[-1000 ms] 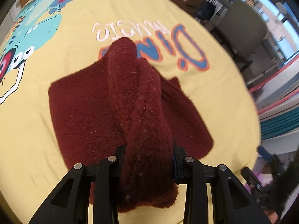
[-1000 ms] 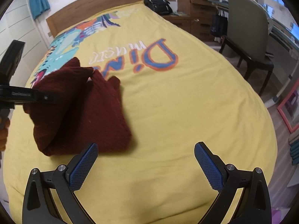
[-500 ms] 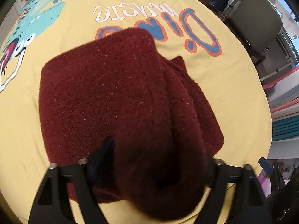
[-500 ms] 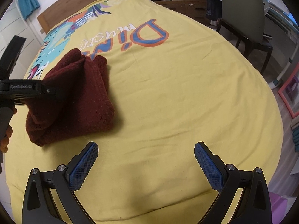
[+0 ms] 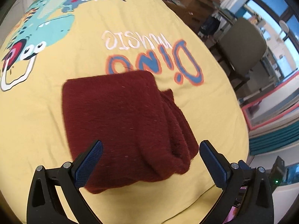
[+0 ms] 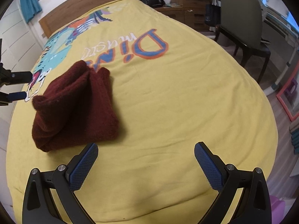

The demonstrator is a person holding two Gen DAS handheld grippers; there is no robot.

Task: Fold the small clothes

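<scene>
One folded maroon garment [image 5: 123, 123] lies frame-centre on your yellow bedspread [image 6: 177, 102], printed "Dino music". Left gripper [image 5: 151, 147] and right gripper [image 6: 145, 149]: jaws wide, empty.

Dark red fuzzy knit garment [image 5: 121, 115] [image 6: 74, 108], folded into thick rectangular bundle. Lies flat on yellow bedspread [image 5: 56, 130], just below "Dino" lettering [image 5: 155, 61], far edge touching letters. Layered fold edges stacked along right side; near end rolled, slightly bulging.
</scene>
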